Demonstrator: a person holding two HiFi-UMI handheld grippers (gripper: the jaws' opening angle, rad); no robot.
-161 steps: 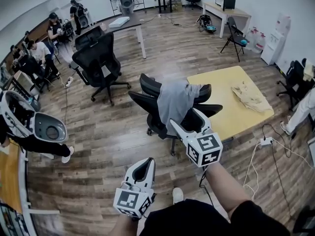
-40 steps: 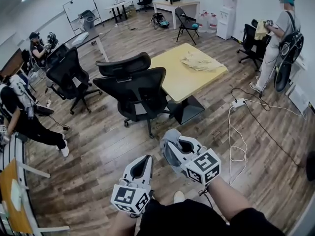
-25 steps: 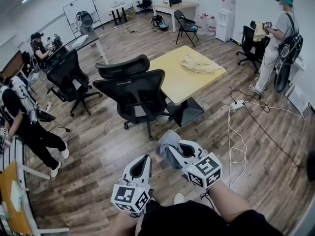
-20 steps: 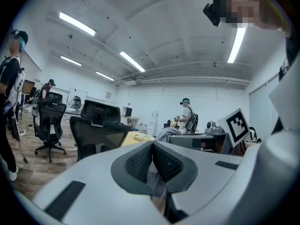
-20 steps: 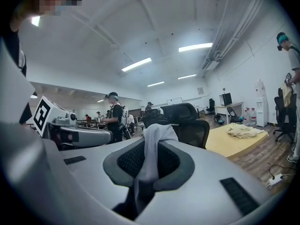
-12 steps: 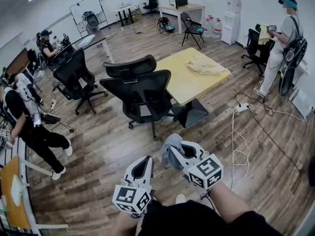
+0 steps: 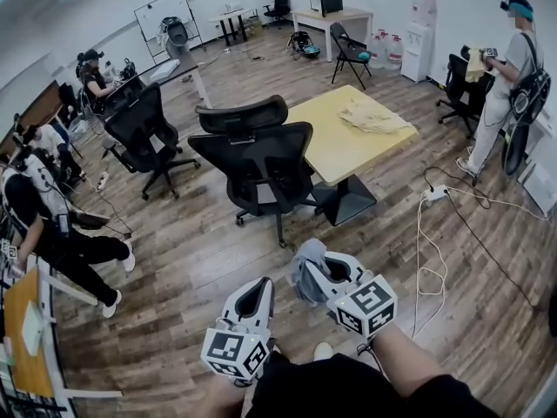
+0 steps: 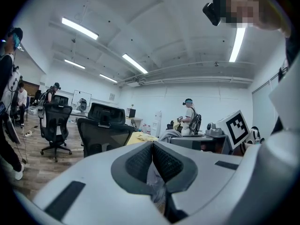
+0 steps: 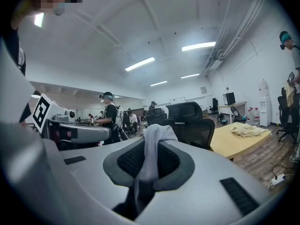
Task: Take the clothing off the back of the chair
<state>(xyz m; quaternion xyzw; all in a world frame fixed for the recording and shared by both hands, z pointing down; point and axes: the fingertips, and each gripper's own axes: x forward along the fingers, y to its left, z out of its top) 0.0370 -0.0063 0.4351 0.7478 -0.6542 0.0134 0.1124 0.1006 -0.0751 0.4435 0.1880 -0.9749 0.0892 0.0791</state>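
**Clothing is off the chair, held in my right fingers**

The fingers [image 9: 127, 162] of my right gripper [image 7: 313, 273] are closed on the grey clothing [image 9: 157, 134]. A fold of it stands up between the pads and the rest hangs down under the tips. The fingers [image 8: 139, 162] of my left gripper [image 7: 258, 286] are pressed together at the tips. Something pale shows in the gap behind the pads, but I cannot tell what it is.

Both grippers are low and near my body, side by side, above the wooden floor [image 7: 174, 268]. The chair [image 7: 261, 159] stands well apart in front of me and its back is bare. So I judge that the removal itself is done and only the carrying remains.

To do this part well, I would hold the right grip firm, because only one fold is caught and the loose part may slip out. I would also lift the hanging end clear of the floor. The yellow desk [image 7: 335, 151] behind the chair seems a good place to put it down.
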